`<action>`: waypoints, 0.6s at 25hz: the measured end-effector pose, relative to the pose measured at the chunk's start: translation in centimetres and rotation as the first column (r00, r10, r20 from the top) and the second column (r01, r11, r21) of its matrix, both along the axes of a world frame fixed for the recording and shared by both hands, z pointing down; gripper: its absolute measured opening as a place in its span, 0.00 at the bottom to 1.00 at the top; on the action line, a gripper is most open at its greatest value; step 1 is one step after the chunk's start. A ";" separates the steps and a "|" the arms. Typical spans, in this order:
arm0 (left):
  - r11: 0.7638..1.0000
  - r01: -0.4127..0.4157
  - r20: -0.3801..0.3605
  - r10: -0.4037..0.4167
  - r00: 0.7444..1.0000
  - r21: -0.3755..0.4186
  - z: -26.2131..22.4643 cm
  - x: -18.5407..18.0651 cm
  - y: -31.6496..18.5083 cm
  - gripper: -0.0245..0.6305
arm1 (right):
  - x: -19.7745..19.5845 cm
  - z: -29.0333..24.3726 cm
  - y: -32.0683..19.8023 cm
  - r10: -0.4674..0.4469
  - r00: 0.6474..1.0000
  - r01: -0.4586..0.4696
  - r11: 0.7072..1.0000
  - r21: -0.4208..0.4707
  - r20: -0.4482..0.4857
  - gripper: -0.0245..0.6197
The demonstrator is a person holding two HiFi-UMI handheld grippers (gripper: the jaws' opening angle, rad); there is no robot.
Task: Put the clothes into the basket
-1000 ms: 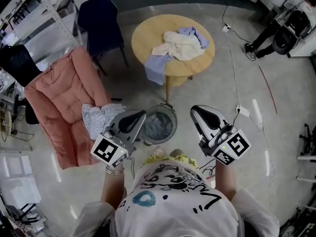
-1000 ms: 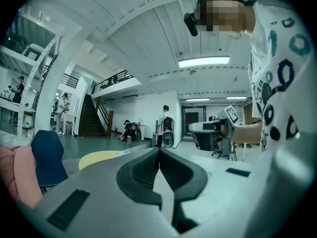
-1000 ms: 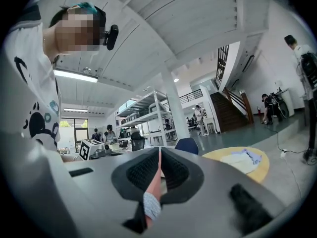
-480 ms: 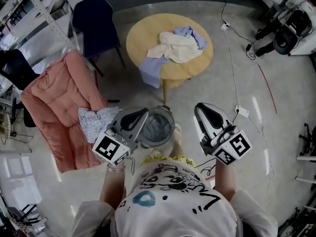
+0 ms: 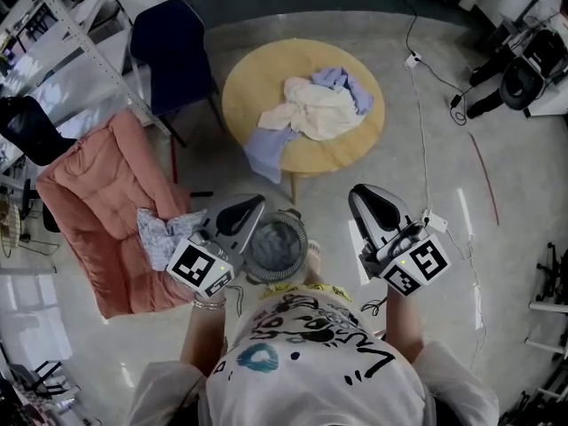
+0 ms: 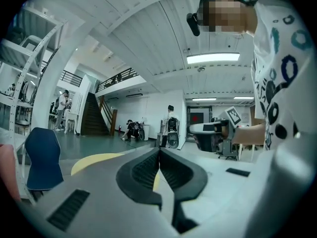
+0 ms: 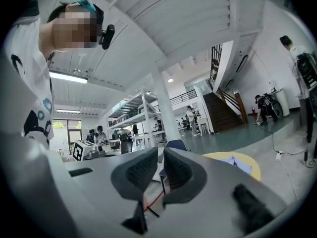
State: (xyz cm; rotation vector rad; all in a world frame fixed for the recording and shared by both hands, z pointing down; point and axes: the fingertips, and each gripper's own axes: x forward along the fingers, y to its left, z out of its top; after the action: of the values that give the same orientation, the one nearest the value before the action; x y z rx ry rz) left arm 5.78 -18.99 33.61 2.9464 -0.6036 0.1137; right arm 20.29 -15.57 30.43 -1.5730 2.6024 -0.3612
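Note:
A pile of clothes lies on the round wooden table: a cream garment on top, and a pale blue one hanging over the near edge. The grey round basket stands on the floor just in front of the table, with grey cloth inside. My left gripper hovers at the basket's left rim, shut and empty. To the basket's right my right gripper is shut with nothing in it. The left gripper view shows its jaws pressed together; the right gripper view shows its jaws nearly touching.
A pink padded lounger lies at the left with a patterned cloth on its near corner. A dark blue chair stands behind it beside the table. A cable runs across the floor at the right. Metal shelving is at far left.
The person has stepped toward the table: table, basket and lounger have slid nearer in the head view. Both grippers travelled along with the person, still shut and empty.

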 end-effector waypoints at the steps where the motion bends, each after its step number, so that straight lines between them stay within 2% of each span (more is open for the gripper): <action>1: 1.000 0.003 0.000 -0.003 1.000 -0.002 0.0 0.5 -0.7 0.06 | 0.5 0.1 -0.8 -0.004 1.000 0.004 1.000 -0.003 0.001 0.09; 15: 0.996 0.081 0.027 -0.080 0.996 -0.049 3.8 5.4 -10.1 0.06 | 6.1 4.6 -10.7 -0.038 0.999 0.039 0.994 -0.105 0.017 0.09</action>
State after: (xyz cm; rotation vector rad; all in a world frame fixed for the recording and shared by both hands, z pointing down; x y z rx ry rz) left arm 11.17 -29.07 37.36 2.8721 -0.7115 0.1556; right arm 26.39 -26.30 35.02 -1.5464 2.6462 -0.5191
